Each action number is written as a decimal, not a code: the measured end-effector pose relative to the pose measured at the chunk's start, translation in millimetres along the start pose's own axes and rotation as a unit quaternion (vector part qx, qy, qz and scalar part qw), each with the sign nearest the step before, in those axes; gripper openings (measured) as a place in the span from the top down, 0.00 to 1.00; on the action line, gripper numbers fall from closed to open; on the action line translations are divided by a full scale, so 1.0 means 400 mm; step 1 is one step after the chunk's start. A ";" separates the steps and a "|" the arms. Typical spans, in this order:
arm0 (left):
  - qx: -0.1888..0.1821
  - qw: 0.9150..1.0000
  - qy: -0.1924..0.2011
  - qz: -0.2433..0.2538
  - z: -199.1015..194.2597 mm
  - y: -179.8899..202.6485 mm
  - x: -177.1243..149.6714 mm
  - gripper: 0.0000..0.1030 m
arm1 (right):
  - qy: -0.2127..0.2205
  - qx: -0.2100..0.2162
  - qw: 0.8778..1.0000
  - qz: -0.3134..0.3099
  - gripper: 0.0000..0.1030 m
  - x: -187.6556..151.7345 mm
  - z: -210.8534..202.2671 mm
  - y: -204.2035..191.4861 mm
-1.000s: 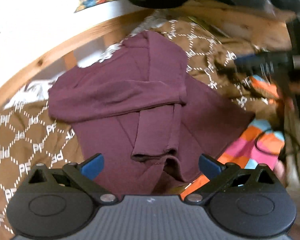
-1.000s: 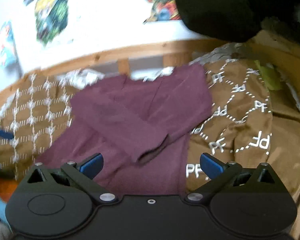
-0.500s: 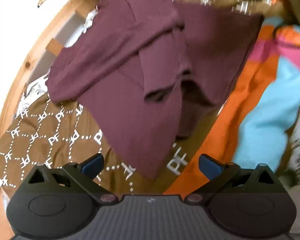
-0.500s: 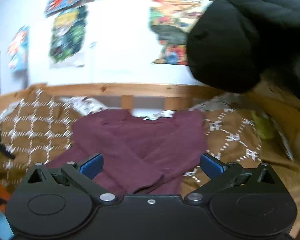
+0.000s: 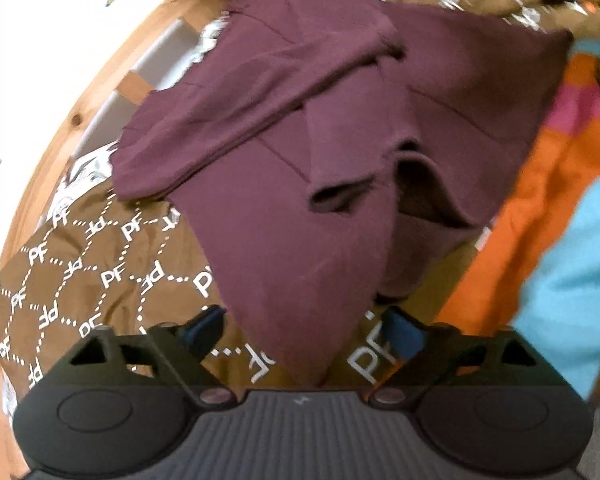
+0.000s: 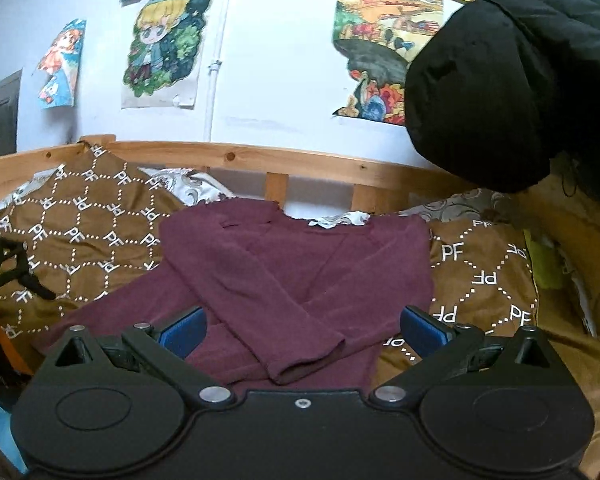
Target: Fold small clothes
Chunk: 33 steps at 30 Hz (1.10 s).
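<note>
A maroon sweater [image 5: 300,208] [image 6: 300,276] lies flat on brown bedding printed with "PF" [image 5: 80,280], both sleeves crossed over its front. My left gripper [image 5: 305,332] hovers low over the sweater's near bottom corner. That corner lies between its blue pads [image 5: 204,326], which are closing and stand clear of the cloth. My right gripper [image 6: 303,330] is open on the opposite hem side, with the cuff of the upper sleeve [image 6: 304,364] just ahead of its pads. The left gripper [image 6: 4,272] shows at the left edge of the right wrist view.
A wooden bed rail [image 6: 260,160] runs behind the sweater below a white wall with posters [image 6: 164,48]. A black padded jacket [image 6: 512,80] hangs at the upper right. An orange, pink and blue blanket [image 5: 548,200] lies beside the sweater.
The left gripper has sunk and rolled toward the sweater's bottom corner, and its jaws have narrowed. The right gripper has tipped up and levelled, so more wall shows.
</note>
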State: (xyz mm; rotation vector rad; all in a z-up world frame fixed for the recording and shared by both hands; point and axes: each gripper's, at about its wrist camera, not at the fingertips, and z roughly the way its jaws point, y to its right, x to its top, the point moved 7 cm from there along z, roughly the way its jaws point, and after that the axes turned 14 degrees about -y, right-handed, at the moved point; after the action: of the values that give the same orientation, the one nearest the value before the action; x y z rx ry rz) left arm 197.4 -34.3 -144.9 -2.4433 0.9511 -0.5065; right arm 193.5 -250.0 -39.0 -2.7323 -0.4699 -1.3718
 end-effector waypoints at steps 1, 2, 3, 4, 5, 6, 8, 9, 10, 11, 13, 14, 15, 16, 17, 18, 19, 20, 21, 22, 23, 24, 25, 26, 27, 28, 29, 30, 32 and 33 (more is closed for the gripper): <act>0.003 1.000 0.000 -0.012 0.004 -0.011 0.003 0.25 | 0.001 -0.001 1.000 0.003 0.00 0.000 -0.001 0.002; 0.003 1.000 0.001 -0.022 0.008 -0.019 0.006 0.27 | 0.001 -0.002 1.000 0.007 0.00 0.001 -0.001 0.004; -0.002 1.000 0.003 -0.031 0.010 -0.027 0.009 0.32 | 0.002 -0.004 1.000 0.009 0.00 0.000 -0.001 0.006; -0.007 0.999 0.007 -0.039 0.010 -0.033 0.012 0.41 | 0.003 -0.005 1.000 0.011 0.00 0.000 -0.002 0.008; -0.009 0.999 0.012 -0.045 0.008 -0.039 0.015 0.46 | 0.003 -0.007 1.000 0.013 0.00 0.000 -0.002 0.009; -0.009 0.999 0.017 -0.051 0.005 -0.044 0.016 0.56 | 0.002 -0.008 1.000 0.014 0.00 -0.001 -0.001 0.010; -0.014 0.997 0.031 -0.066 -0.009 -0.054 0.019 0.74 | -0.005 -0.010 1.000 0.014 0.00 -0.002 0.005 0.009; -0.021 0.996 0.039 -0.077 -0.017 -0.062 0.019 0.84 | -0.009 -0.010 1.000 0.013 0.00 -0.004 0.009 0.009; -0.029 0.995 0.047 -0.088 -0.024 -0.070 0.019 0.89 | -0.013 -0.010 1.000 0.011 0.00 -0.006 0.013 0.007; -0.036 0.993 0.055 -0.099 -0.032 -0.078 0.019 0.91 | -0.016 -0.010 1.000 0.009 0.00 -0.006 0.017 0.004; -0.042 0.990 0.069 -0.116 -0.046 -0.090 0.017 0.95 | -0.023 -0.008 1.000 0.002 0.00 -0.010 0.023 -0.005; -0.044 0.988 0.076 -0.127 -0.053 -0.099 0.017 0.95 | -0.026 -0.007 1.000 -0.003 0.00 -0.011 0.026 -0.010; -0.045 0.987 0.079 -0.135 -0.056 -0.106 0.018 0.95 | -0.029 -0.005 1.000 -0.007 0.00 -0.012 0.029 -0.016; -0.046 0.985 0.084 -0.145 -0.059 -0.115 0.018 0.96 | -0.032 -0.001 0.999 -0.013 0.00 -0.014 0.031 -0.023; -0.047 0.983 0.087 -0.156 -0.062 -0.123 0.018 0.96 | -0.035 0.008 0.999 -0.022 0.00 -0.016 0.033 -0.033; -0.049 0.981 0.090 -0.165 -0.064 -0.129 0.017 0.96 | -0.037 0.018 0.999 -0.031 0.00 -0.017 0.033 -0.045; -0.052 0.979 0.094 -0.176 -0.067 -0.137 0.017 0.96 | -0.039 0.028 0.998 -0.043 0.00 -0.021 0.032 -0.061; -0.055 0.976 0.098 -0.187 -0.071 -0.145 0.016 0.96 | -0.042 0.041 0.996 -0.062 0.00 -0.025 0.031 -0.083; -0.060 0.973 0.102 -0.198 -0.074 -0.153 0.016 0.96 | -0.046 0.053 0.994 -0.083 0.00 -0.031 0.030 -0.106; -0.065 0.970 0.106 -0.208 -0.077 -0.162 0.015 0.96 | -0.052 0.062 0.991 -0.109 0.00 -0.040 0.031 -0.132; -0.069 0.968 0.109 -0.216 -0.078 -0.169 0.014 0.96 | -0.062 0.071 0.985 -0.142 0.00 -0.052 0.035 -0.164; -0.073 0.965 0.112 -0.224 -0.081 -0.175 0.013 0.96 | -0.072 0.077 0.979 -0.175 0.01 -0.067 0.039 -0.198; -0.075 0.963 0.115 -0.231 -0.082 -0.181 0.013 0.96 | -0.081 0.081 0.971 -0.212 0.01 -0.083 0.044 -0.231; -0.076 0.961 0.118 -0.237 -0.084 -0.187 0.011 0.96 | -0.090 0.081 0.960 -0.253 0.01 -0.104 0.050 -0.269; -0.077 0.960 0.121 -0.242 -0.085 -0.191 0.011 0.96 | -0.098 0.076 0.947 -0.295 0.01 -0.128 0.057 -0.304; -0.078 0.958 0.124 -0.246 -0.087 -0.195 0.010 0.96 | -0.105 0.062 0.935 -0.333 0.01 -0.152 0.066 -0.333; -0.081 0.956 0.127 -0.251 -0.089 -0.199 0.009 0.96 | -0.110 0.045 0.924 -0.363 0.01 -0.172 0.076 -0.355; -0.082 0.955 0.128 -0.254 -0.089 -0.201 0.009 0.96 | -0.116 0.028 0.913 -0.390 0.01 -0.193 0.087 -0.370; -0.084 0.953 0.131 -0.259 -0.091 -0.207 0.007 0.96 | -0.117 0.015 0.905 -0.408 0.02 -0.210 0.096 -0.383; -0.084 0.953 0.132 -0.261 -0.092 -0.206 0.005 0.96 | -0.114 0.010 0.907 -0.404 0.01 -0.207 0.094 -0.381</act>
State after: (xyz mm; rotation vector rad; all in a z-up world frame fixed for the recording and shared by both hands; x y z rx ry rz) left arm 224.6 7.2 -69.6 -2.8346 0.4362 -0.9864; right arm 132.3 -118.5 -141.2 -2.7843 -1.7687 -1.0935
